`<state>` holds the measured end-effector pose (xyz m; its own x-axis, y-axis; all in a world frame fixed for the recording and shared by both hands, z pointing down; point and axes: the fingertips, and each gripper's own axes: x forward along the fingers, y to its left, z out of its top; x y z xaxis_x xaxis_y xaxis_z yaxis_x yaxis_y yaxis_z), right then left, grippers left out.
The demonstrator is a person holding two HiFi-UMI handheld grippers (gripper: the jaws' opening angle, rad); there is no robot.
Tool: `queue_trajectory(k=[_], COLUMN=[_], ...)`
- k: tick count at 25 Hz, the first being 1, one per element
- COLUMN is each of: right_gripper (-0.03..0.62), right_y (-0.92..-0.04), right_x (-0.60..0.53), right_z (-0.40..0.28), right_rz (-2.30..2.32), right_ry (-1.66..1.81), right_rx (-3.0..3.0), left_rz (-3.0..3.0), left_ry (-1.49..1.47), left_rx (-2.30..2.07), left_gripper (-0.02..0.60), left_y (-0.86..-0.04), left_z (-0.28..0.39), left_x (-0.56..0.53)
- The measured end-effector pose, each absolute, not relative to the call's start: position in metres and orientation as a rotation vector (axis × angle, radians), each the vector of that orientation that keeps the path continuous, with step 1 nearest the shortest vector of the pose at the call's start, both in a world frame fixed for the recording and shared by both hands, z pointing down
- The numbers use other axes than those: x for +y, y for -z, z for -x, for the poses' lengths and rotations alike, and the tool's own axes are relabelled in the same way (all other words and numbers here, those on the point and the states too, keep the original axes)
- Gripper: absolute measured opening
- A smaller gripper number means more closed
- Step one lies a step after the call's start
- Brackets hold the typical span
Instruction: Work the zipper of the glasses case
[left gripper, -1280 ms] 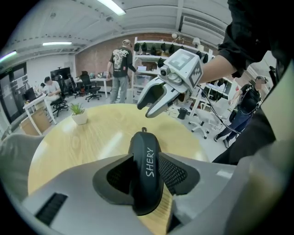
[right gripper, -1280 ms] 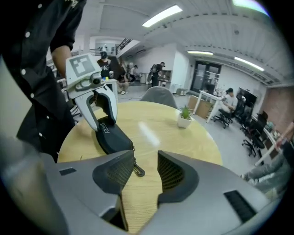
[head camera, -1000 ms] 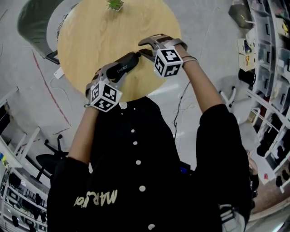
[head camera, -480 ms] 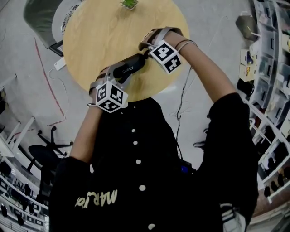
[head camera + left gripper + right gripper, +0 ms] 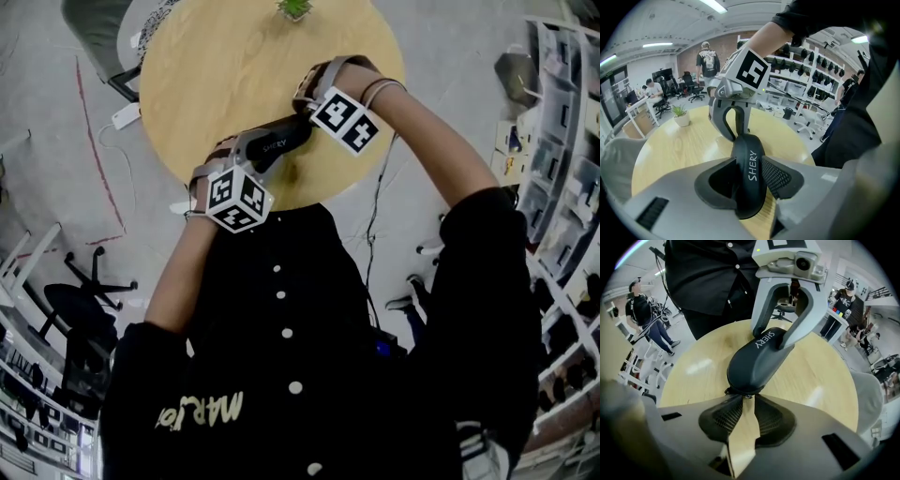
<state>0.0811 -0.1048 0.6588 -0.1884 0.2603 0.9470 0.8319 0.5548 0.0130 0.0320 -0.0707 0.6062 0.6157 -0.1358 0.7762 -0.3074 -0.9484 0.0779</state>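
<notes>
L claw [image 5: 750,174] is spread wide and clamped on the glasses case [image 5: 749,154] – one pad presses each long side around its middle; in the head view this claw [image 5: 265,152] sits by the near edge of the round wooden surface [image 5: 234,75], with the case [image 5: 281,142] running up and to the right toward the R claw [image 5: 303,114].

R claw [image 5: 747,401] points steeply down at the case's rounded end; its jaws have just been closing and now stand at a slim V, tips either side of the small metal zipper pull [image 5: 747,396] – a sliver of gap shows, so not yet a firm pinch.

Case is black, smooth, oblong w/ rounded ends, "SHERY" in white along its side; the zip seam looks closed at the R end; case [image 5: 754,364] is propped over the surface [image 5: 820,376], near its edge closest to the person.
</notes>
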Motion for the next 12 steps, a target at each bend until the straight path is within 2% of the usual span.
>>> queue_trajectory(k=[4, 12], right_gripper=[0.035, 0.032], right_y=[-0.6620, -0.6599], right_x=[-0.1059, -0.1076], right_z=[-0.0816, -0.0809], right_rz=[0.939, 0.854], right_ry=[0.678, 0.626], right_rx=[-1.712, -1.758], left_rz=[-2.609, -2.611], left_ry=[-1.269, -1.280], left_rx=[-0.338, -0.350], left_gripper=[0.169, 0.169], left_y=[-0.6091, -0.6086], left_z=[-0.0311, -0.0300], left_x=[-0.0717, -0.0711])
